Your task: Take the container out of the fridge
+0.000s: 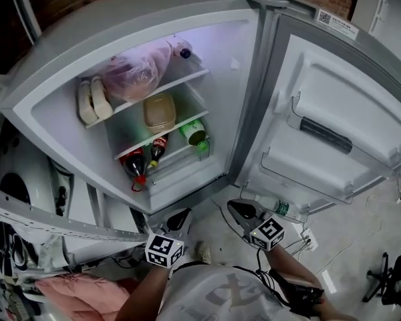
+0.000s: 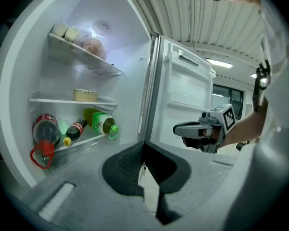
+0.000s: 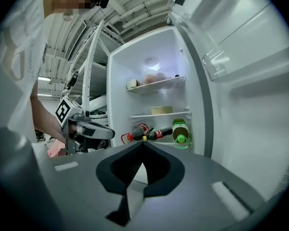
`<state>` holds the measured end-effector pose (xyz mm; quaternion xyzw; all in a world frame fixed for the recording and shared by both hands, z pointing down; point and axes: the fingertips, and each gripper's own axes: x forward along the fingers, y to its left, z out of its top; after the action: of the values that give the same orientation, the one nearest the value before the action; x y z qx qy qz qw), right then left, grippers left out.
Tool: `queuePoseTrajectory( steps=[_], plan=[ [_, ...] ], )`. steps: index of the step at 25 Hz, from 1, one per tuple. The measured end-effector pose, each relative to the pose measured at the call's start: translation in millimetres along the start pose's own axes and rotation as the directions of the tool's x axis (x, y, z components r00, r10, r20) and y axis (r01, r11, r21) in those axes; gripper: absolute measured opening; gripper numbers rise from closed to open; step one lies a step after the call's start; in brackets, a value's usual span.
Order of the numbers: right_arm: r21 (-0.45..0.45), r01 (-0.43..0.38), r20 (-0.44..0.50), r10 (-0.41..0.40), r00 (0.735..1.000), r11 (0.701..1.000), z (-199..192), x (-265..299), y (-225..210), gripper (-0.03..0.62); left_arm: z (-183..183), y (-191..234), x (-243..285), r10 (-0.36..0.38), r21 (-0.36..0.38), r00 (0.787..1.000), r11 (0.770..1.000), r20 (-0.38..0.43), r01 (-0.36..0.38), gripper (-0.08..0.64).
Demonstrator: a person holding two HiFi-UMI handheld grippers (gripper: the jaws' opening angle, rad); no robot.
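A tan lidded container [image 1: 159, 112] sits on the middle shelf of the open fridge [image 1: 60, 122]; it also shows in the left gripper view [image 2: 85, 95] and the right gripper view [image 3: 161, 110]. Both grippers hang low in front of the fridge, well short of the shelves. My left gripper [image 1: 178, 219] [image 2: 143, 144] is shut, its tips meeting with nothing between them. My right gripper [image 1: 240, 212] [image 3: 142, 143] is also shut and empty, off to the right by the door. Each gripper shows in the other's view: the right gripper [image 2: 198, 129], the left gripper [image 3: 89, 129].
A pink bag [image 1: 137, 69] and pale items lie on the top shelf. Cola bottles [image 1: 137, 162] and a green bottle [image 1: 194, 132] lie on the lower shelf. The fridge door [image 1: 334, 126] stands wide open at the right. Pink cloth [image 1: 80, 294] and cables lie on the floor.
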<state>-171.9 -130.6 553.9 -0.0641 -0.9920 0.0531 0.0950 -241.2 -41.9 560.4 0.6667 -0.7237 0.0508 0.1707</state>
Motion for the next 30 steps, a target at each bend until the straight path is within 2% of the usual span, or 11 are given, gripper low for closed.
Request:
queuePoseTrajectory(
  steps=[8, 13, 20, 26, 28, 30],
  plan=[
    [-0.009, -0.020, 0.022, 0.021, 1.000, 1.000, 18.2, 45.7, -6.2, 0.008, 43.2, 38.6, 20.0, -0.003, 0.127, 0.999, 0.992, 0.047, -0.003, 0.002],
    [-0.016, -0.020, 0.041, 0.021, 0.999, 1.000, 29.5, 65.9, -12.2, 0.008, 66.0, 55.5, 32.5, 0.001, 0.223, 0.999, 0.975, 0.051, -0.012, 0.003],
    [-0.008, -0.016, 0.053, 0.016, 0.998, 1.000, 36.2, 86.4, -19.7, 0.008, 99.2, 85.9, 54.4, 0.076, 0.380, 0.997, 0.921, 0.033, -0.083, 0.003],
    [0.020, -0.049, 0.079, 0.048, 0.996, 0.999, 47.5, 102.7, -27.7, 0.008, 120.3, 117.1, 63.2, 0.190, 0.446, 0.982, 0.878, 0.015, -0.176, 0.003],
    [0.022, -0.063, 0.084, 0.061, 0.995, 0.998, 51.8, 109.3, -30.0, 0.008, 124.5, 128.2, 65.5, 0.239, 0.489, 0.971, 0.847, -0.001, -0.208, 0.003],
    [0.023, -0.078, 0.087, 0.076, 0.993, 0.997, 55.7, 116.6, -30.5, 0.008, 128.9, 138.8, 68.5, 0.284, 0.546, 0.959, 0.807, -0.022, -0.226, 0.003]
  ],
)
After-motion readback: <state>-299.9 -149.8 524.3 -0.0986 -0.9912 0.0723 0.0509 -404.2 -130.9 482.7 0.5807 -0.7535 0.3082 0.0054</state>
